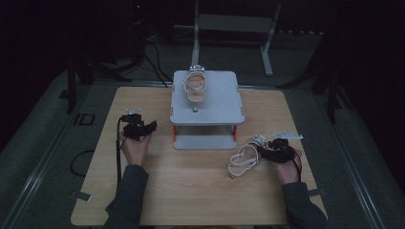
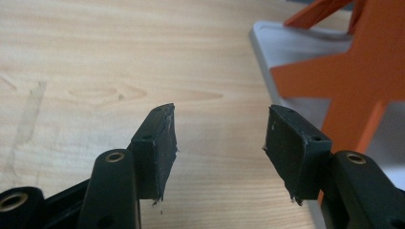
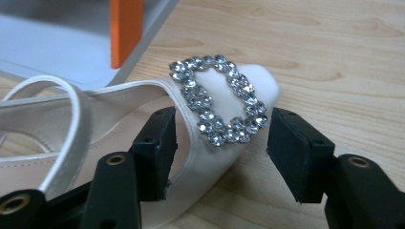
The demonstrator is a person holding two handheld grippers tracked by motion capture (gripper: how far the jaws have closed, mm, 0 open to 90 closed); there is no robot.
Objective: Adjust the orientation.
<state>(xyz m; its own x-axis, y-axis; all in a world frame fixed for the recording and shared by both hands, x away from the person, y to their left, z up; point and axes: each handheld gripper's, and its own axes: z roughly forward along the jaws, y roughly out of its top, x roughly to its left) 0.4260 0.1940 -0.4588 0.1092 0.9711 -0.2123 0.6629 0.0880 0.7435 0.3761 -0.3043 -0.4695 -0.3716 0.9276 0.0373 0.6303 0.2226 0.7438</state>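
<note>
A white strappy sandal lies on the wooden table at the right, its toe carrying a rhinestone buckle. My right gripper is open, and its jaws stand either side of that toe without pressing on it. A second white sandal rests on top of the grey stand. At the table's left my left gripper is open with nothing between its fingertips, over bare wood just beside the stand's base.
The grey stand has orange legs and a lower shelf, and sits at the table's middle back. A white metal frame and cables lie on the floor beyond the table. Bare wood stretches along the front.
</note>
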